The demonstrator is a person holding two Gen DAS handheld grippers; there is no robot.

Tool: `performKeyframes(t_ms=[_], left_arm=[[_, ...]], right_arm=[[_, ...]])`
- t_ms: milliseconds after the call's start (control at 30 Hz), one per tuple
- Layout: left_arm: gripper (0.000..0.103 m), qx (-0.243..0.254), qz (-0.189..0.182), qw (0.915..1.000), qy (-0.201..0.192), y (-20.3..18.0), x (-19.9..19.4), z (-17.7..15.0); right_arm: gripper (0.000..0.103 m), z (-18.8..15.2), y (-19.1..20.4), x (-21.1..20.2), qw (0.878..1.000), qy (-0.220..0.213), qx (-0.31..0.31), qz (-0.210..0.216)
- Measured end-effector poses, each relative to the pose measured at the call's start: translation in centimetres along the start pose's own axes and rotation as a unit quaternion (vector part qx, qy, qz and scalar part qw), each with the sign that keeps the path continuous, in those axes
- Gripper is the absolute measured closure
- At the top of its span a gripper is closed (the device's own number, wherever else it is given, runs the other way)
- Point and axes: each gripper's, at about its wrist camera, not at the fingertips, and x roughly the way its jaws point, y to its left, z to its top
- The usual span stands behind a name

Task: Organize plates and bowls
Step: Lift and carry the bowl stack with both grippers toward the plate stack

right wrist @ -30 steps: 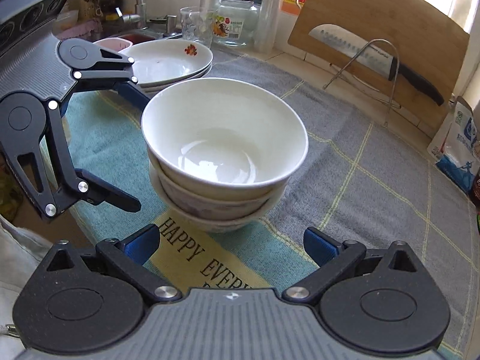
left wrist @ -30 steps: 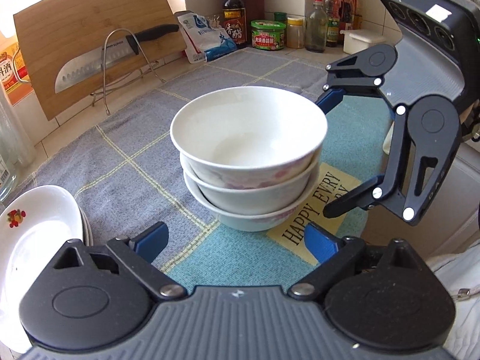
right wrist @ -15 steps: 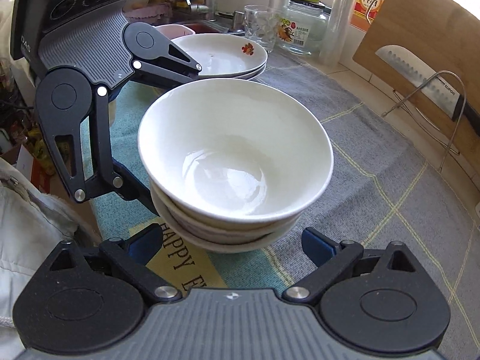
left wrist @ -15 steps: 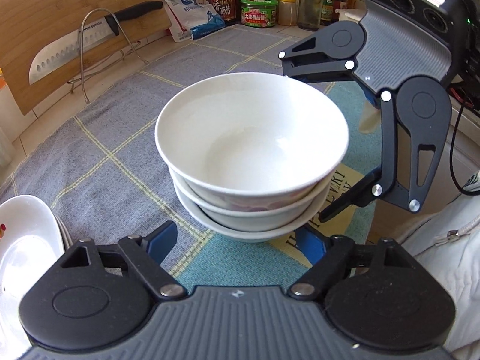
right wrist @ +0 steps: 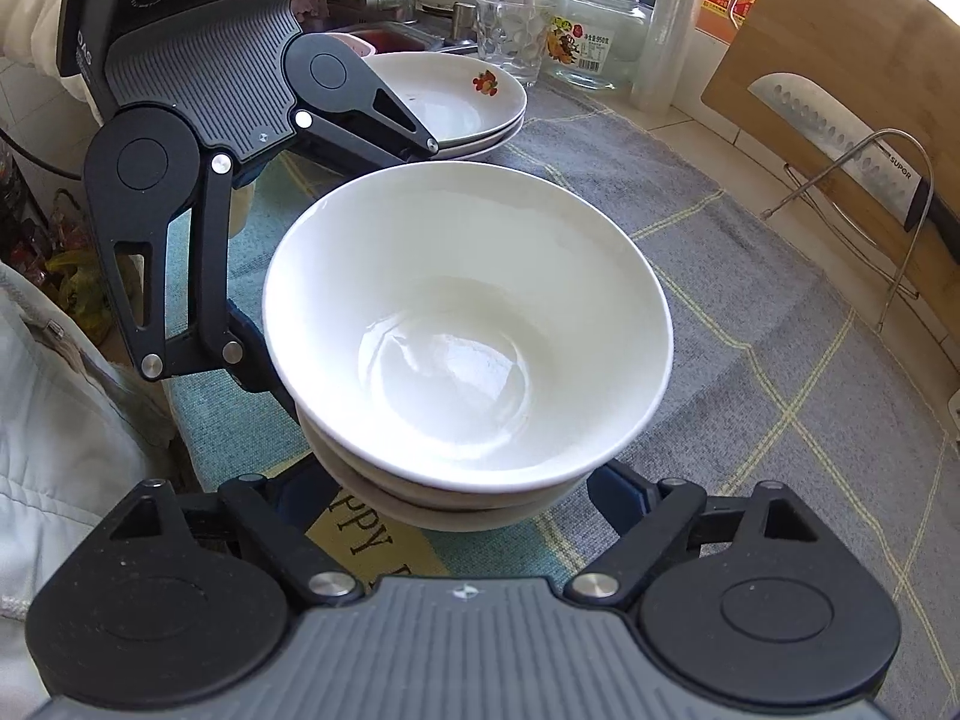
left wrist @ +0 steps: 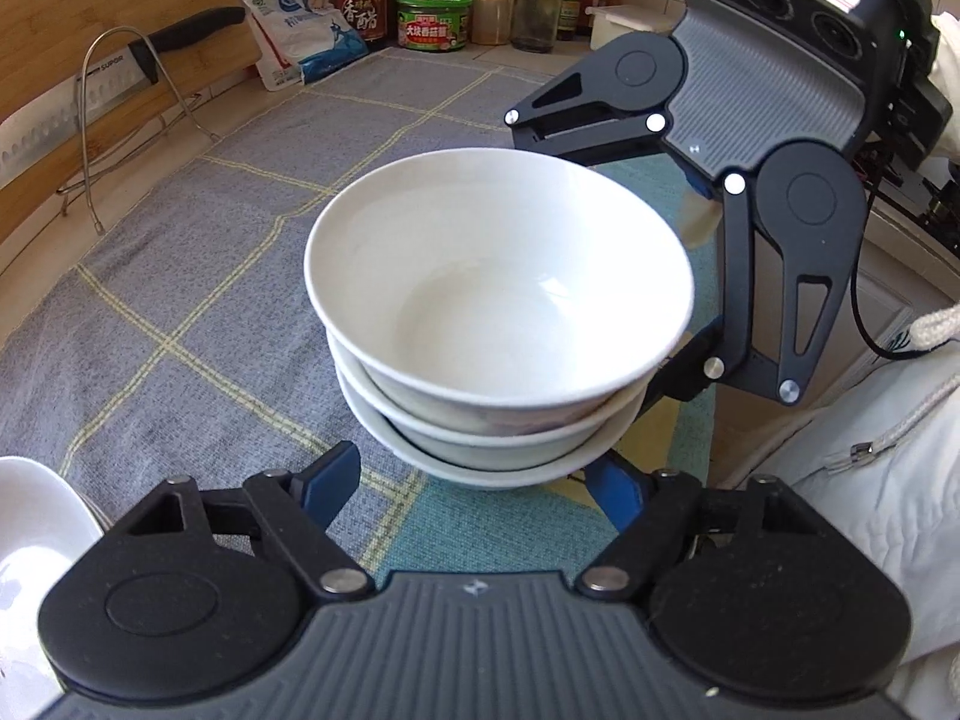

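Three white bowls are stacked on the grey and teal cloth. My left gripper reaches around the base of the stack from the near side, its jaws closing; a narrow gap shows at its left blue pad. My right gripper straddles the same stack from the opposite side, jaws also closing, with no firm press on the bowls visible. In each wrist view the other gripper stands behind the stack. A pile of white plates with a flower print sits beyond, and its edge shows in the left wrist view.
A wooden cutting board and a cleaver on a wire rack lean at the wall. Bottles, jars and a bag line the back. A glass and a jar stand near the sink. A white sleeve is at the counter edge.
Both grippers have come in closer to the bowl stack and tilted down over it, and their jaws have narrowed around it. The bowls stay in place on the cloth.
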Motion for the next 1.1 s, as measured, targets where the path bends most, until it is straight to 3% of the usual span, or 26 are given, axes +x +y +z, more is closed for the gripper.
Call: performKeyframes(t_ms=[400, 1100], left_arm=[[0.022, 0.042, -0.042, 0.9983, 0.003, 1.2, 0.8, 0.7], [0.023, 0.064, -0.046, 0.9969, 0.011, 1.2, 1.3, 1.7]], right_arm=[[0.011, 0.8, 0.0, 0.4, 1.000, 0.018, 0.010, 0.002], [0.011, 1.0, -0.2, 0.6, 1.000, 0.027, 0.007, 0.010]])
